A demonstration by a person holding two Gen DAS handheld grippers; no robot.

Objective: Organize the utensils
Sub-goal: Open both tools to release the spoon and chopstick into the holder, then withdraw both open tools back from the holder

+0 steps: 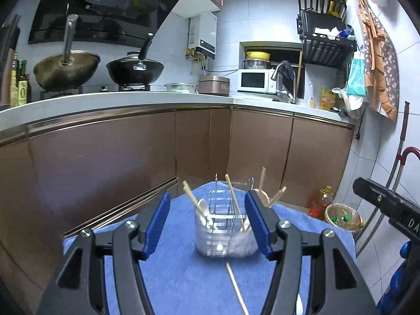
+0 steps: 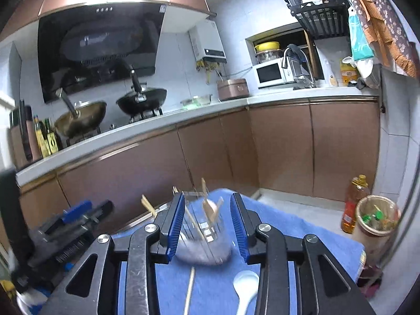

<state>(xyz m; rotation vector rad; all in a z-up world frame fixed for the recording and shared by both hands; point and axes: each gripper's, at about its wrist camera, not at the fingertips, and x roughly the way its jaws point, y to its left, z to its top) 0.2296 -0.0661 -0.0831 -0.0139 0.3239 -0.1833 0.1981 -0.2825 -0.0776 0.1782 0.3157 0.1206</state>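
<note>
Utensil rack [image 2: 202, 236] is motion-blurred; loose chopstick [image 1: 236, 287] runs off the bottom edge

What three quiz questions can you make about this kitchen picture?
1. True or false: the white spoon is standing inside the wire holder.
2. What colour is the cloth under the holder?
3. Which lies loose on the cloth beside the spoon: A) a chopstick, B) a fork, C) a knife?

Key:
1. False; it lies flat on the cloth in front of the holder.
2. Blue.
3. A. Both the left gripper and right gripper are open and hold nothing.
</note>
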